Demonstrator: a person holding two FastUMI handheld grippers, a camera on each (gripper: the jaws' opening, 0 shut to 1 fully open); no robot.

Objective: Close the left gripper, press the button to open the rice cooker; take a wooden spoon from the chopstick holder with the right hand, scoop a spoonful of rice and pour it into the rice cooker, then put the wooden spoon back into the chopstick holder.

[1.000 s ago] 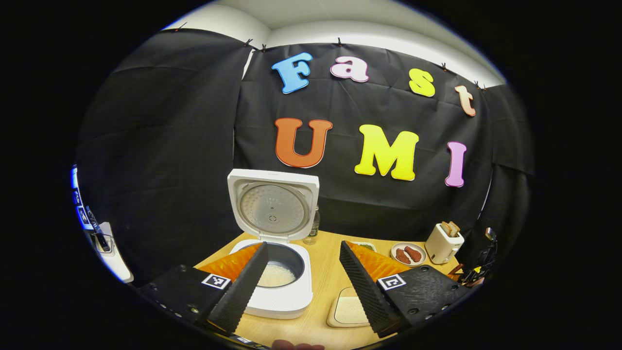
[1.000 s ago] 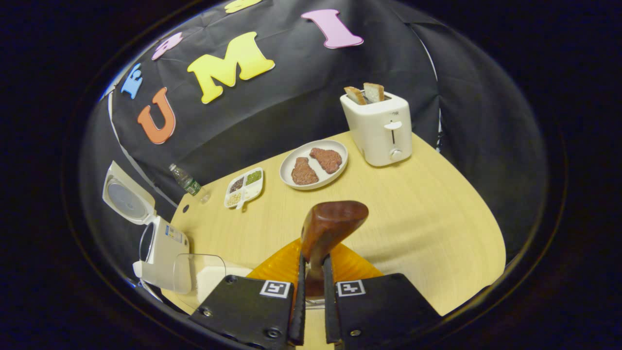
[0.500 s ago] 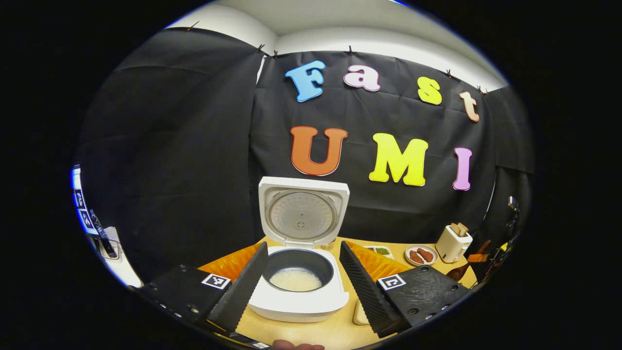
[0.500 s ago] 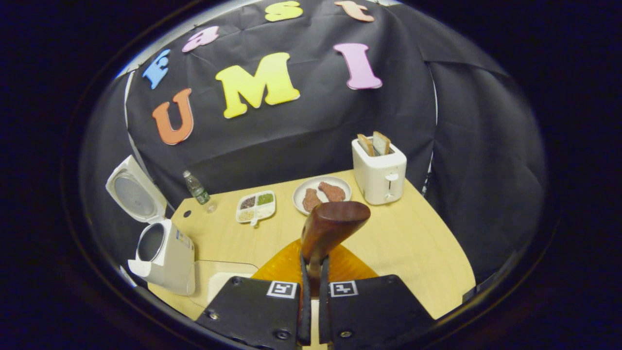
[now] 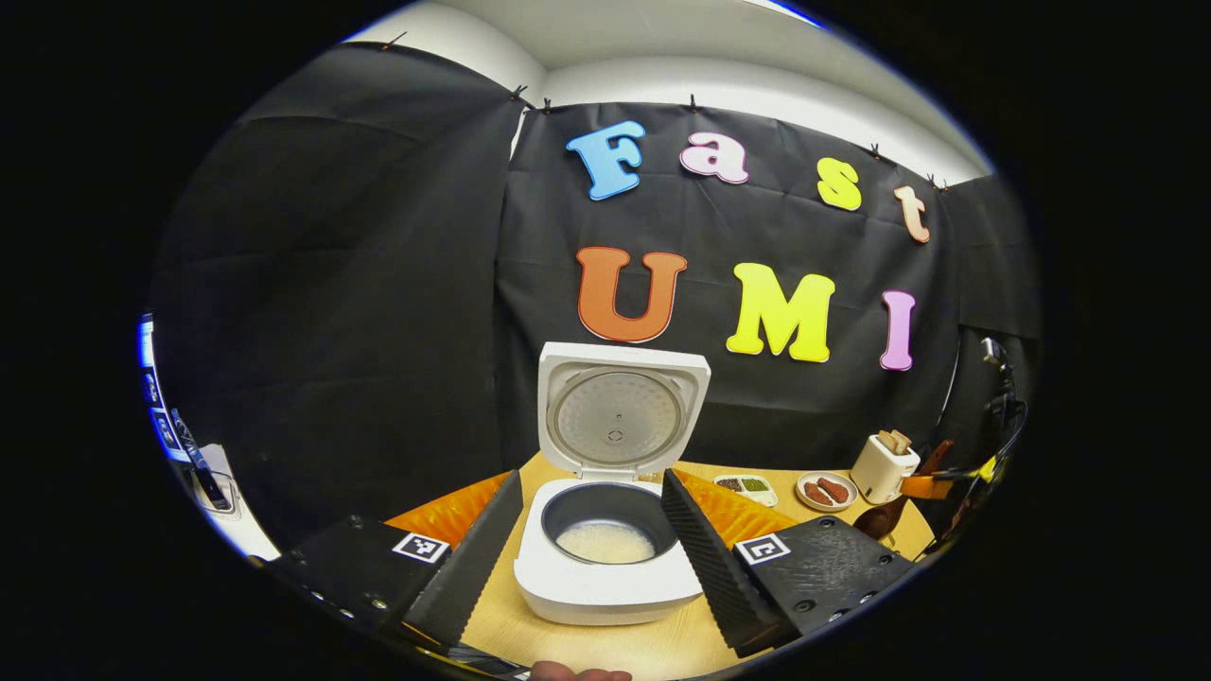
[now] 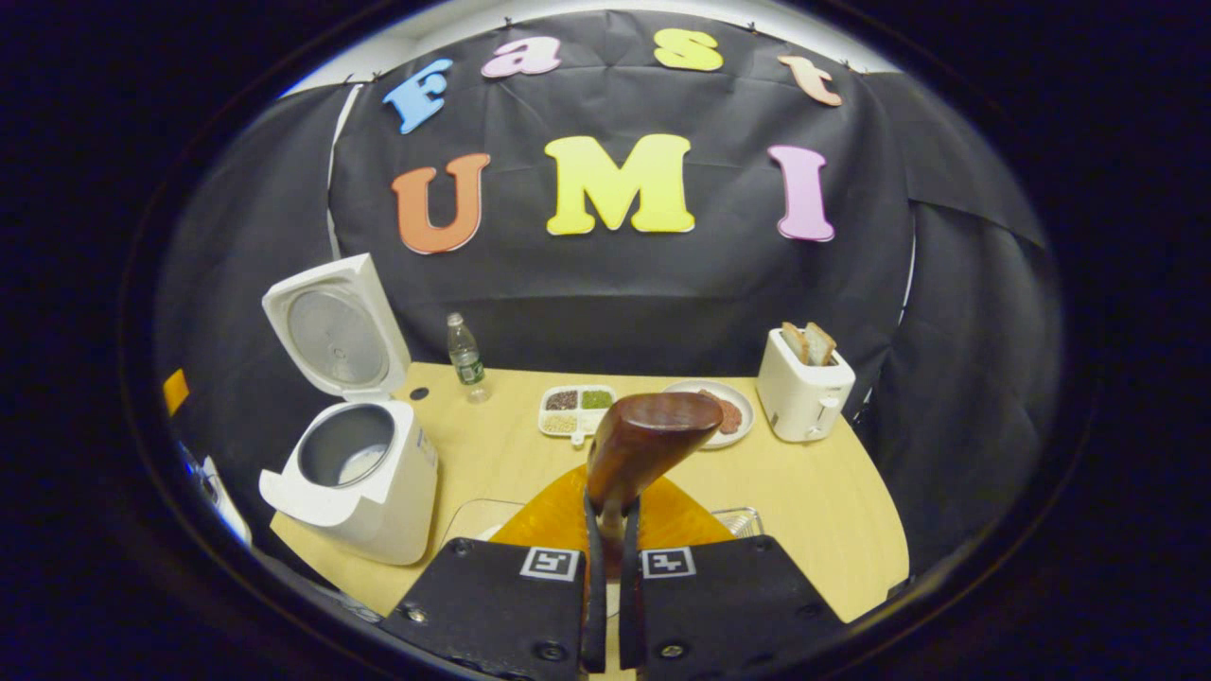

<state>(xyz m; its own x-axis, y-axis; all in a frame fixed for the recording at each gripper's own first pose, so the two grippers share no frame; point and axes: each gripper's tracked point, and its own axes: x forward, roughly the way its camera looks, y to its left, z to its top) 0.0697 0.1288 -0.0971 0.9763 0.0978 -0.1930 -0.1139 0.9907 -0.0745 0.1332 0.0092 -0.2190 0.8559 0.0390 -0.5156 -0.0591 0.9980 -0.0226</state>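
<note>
The white rice cooker (image 5: 605, 567) stands open, lid (image 5: 620, 416) upright, with rice in the bottom of its dark pot (image 5: 605, 541). My left gripper (image 5: 596, 558) is open just in front of it, its fingers framing the pot on both sides without touching. In the right gripper view the cooker (image 6: 355, 478) stands at the left. My right gripper (image 6: 610, 530) is shut on the handle of the wooden spoon (image 6: 648, 440), whose dark brown bowl points up and away, above the table. The spoon (image 5: 880, 518) also shows far right in the left gripper view.
On the wooden table (image 6: 833, 511) a plastic bottle (image 6: 464, 355), a divided tray of grains (image 6: 575, 409), a plate of meat (image 6: 728, 411) and a toaster with bread (image 6: 804, 388) line the back. A clear container edge (image 6: 478, 515) and a wire rim (image 6: 740, 518) lie beside my right fingers.
The left gripper's view has swung so the cooker now sits centred between its open fingers. The right gripper has drawn back and turned left, still holding the spoon.
</note>
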